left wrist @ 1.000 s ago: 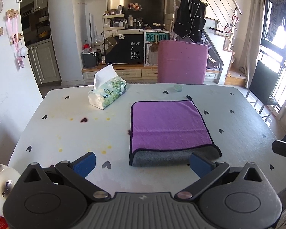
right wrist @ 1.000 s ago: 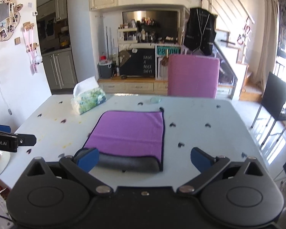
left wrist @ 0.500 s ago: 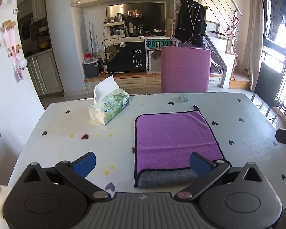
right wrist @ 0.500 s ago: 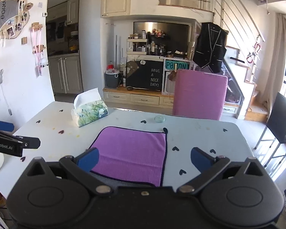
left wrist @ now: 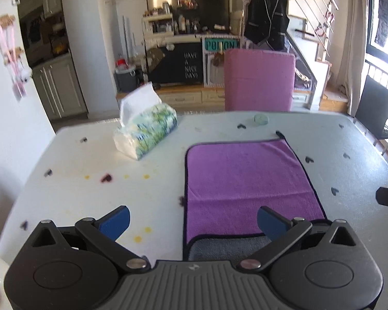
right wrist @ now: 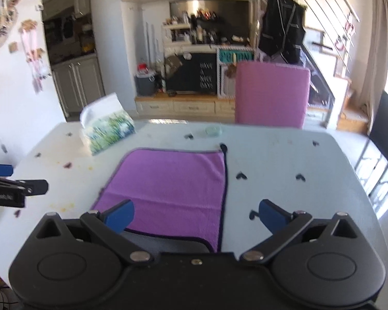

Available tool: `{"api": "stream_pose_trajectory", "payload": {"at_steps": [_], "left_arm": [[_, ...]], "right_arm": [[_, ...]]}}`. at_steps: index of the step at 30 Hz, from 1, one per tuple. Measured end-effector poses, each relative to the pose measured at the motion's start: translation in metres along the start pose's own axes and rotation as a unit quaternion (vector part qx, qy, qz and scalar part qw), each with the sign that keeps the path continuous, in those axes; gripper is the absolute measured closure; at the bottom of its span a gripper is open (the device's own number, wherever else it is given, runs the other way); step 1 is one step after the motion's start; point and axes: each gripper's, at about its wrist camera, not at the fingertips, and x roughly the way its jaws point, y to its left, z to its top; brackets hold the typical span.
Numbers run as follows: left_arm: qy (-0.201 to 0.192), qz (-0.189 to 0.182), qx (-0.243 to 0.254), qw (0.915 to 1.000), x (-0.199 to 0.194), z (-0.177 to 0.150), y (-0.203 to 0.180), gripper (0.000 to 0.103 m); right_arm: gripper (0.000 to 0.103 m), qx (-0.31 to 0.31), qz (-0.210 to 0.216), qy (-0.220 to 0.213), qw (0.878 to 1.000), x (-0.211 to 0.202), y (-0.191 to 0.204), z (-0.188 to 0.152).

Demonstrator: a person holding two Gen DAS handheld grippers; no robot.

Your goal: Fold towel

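Observation:
A purple towel [left wrist: 248, 183] with a dark edge lies folded flat on the white table [left wrist: 90, 201]; its grey underside shows at the near edge. It also shows in the right wrist view [right wrist: 173, 186]. My left gripper [left wrist: 192, 222] is open and empty, held above the towel's near left side. My right gripper [right wrist: 196, 214] is open and empty, above the towel's near right corner. The left gripper's tip shows at the left of the right wrist view [right wrist: 15, 188].
A tissue pack [left wrist: 147, 134] stands at the back left of the table. A small round lid [left wrist: 261, 119] lies near the far edge. A pink chair [left wrist: 258, 80] stands behind the table, a dark chair [left wrist: 375, 111] at the right.
Both grippers have drawn back from the towel and risen, then dipped a little. The towel has stayed folded on the table. Both stay open.

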Motion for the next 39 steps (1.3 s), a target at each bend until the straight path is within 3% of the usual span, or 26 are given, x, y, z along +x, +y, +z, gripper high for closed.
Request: {"api": "stream_pose_trajectory", "payload": {"at_steps": [10, 13, 26, 31, 33, 35, 37, 39], "left_arm": [[0.042, 0.008, 0.019, 0.9989, 0.059, -0.013, -0.002, 0.0], [0.07, -0.014, 0.036, 0.9968, 0.077, -0.014, -0.004, 0.0], [0.107, 0.012, 0.053, 0.9928, 0.128, -0.036, -0.006, 0.0], [0.117, 0.009, 0.045, 0.992, 0.138, -0.036, 0.0, 0.01], [0.122, 0.005, 0.04, 0.9917, 0.141, -0.037, 0.003, 0.017], [0.127, 0.005, 0.037, 0.9912, 0.143, -0.037, 0.004, 0.021], [0.131, 0.003, 0.034, 0.9909, 0.145, -0.036, 0.006, 0.027], [0.136, -0.003, 0.029, 0.9903, 0.147, -0.035, 0.009, 0.034]], "right_arm": [[0.0, 0.055, 0.012, 0.063, 0.996, 0.069, -0.018, -0.021], [0.0, 0.062, 0.012, 0.064, 0.996, 0.083, -0.021, -0.026], [0.0, 0.037, 0.046, 0.078, 0.995, 0.131, -0.021, -0.038], [0.0, 0.056, 0.022, 0.083, 0.995, 0.141, -0.025, -0.042], [0.001, 0.05, 0.039, 0.087, 0.994, 0.144, -0.028, -0.045], [0.007, 0.051, 0.045, 0.101, 0.993, 0.148, -0.031, -0.046], [0.024, 0.061, 0.057, 0.11, 0.99, 0.152, -0.034, -0.046], [0.032, 0.071, 0.076, 0.124, 0.987, 0.156, -0.037, -0.047]]}}
